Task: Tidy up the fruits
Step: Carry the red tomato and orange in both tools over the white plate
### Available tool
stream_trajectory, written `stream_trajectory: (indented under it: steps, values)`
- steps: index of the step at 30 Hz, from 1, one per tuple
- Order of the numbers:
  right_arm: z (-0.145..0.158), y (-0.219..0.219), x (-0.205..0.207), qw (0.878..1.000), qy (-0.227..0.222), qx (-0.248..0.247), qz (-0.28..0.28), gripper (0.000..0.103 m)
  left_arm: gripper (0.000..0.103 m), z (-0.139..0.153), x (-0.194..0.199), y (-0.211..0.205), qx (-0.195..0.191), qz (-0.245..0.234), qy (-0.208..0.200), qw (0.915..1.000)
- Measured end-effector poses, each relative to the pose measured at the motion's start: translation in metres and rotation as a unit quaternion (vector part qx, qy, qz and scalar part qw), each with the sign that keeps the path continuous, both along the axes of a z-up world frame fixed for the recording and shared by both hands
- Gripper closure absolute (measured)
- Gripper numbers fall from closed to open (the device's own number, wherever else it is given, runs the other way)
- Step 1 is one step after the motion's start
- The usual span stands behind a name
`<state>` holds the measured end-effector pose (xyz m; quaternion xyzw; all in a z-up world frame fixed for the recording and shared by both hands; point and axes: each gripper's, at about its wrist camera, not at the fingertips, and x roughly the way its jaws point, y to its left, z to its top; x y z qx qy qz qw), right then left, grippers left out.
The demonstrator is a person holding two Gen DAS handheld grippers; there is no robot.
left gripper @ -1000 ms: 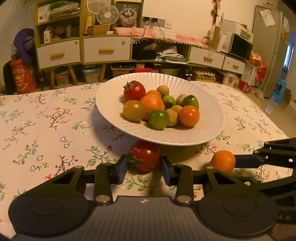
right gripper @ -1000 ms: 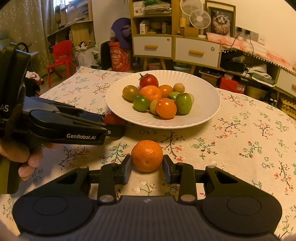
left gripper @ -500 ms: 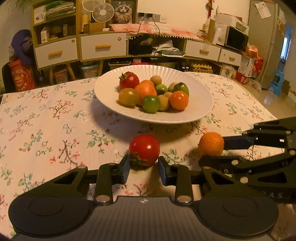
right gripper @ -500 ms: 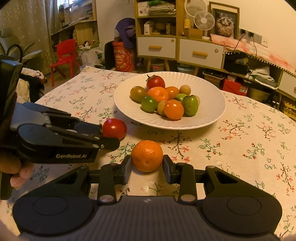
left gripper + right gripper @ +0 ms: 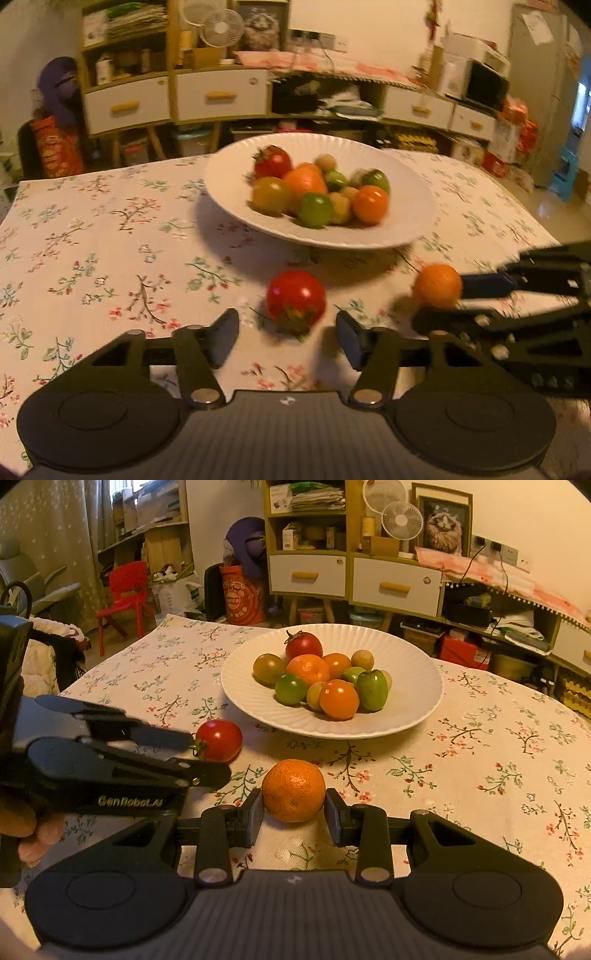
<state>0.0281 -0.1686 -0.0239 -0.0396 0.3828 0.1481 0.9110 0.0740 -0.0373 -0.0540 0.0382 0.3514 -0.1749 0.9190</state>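
The left claw has just opened wide off the soft, squishy tomato, while the right claw squeezes the firmer round orange by its sides.

Glossy tomato — dimpled orange, cloth tablecloth

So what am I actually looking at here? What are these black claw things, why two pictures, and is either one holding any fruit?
They are hand-held tools, not a robot: a person grips one two-finger gripper in each hand, each with a camera looking along its fingers, hence two pictures. The left gripper has just been opening; the red tomato lies free on the flowered tablecloth between its spread fingers. The right gripper is shut on the orange mandarin, which sits on the cloth. Behind both stands a white plate piled with small red, orange and green fruits.
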Motion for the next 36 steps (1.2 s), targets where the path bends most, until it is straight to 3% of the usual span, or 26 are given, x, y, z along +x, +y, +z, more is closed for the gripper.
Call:
stream_trajectory:
  steps: [3,7,13,21,28,36]
  values:
    - [-0.001,0.000,0.001,1.000,0.001,-0.001,-0.001,0.071,0.044,-0.001,0.005,0.001,-0.009,-0.002,0.000,1.0000]
    - [0.000,-0.001,0.001,1.000,0.000,0.001,-0.003,0.071,0.067,0.001,0.008,-0.001,-0.012,-0.007,0.000,0.9999]
    - [0.001,-0.002,0.000,1.000,-0.002,0.005,-0.003,0.071,0.068,0.002,0.003,0.000,-0.011,-0.008,0.000,0.9999]
    - [0.015,-0.005,0.001,1.000,-0.017,0.019,-0.008,0.071,0.068,0.023,-0.012,0.001,-0.041,-0.020,-0.023,0.9987]
    - [0.022,-0.019,0.016,0.998,-0.032,0.028,-0.035,0.071,0.068,0.037,-0.005,-0.015,-0.049,-0.034,-0.034,0.9976]
    - [0.020,-0.030,0.042,0.998,-0.036,0.026,-0.047,0.071,0.067,0.034,0.016,-0.031,-0.043,-0.032,-0.027,0.9982]
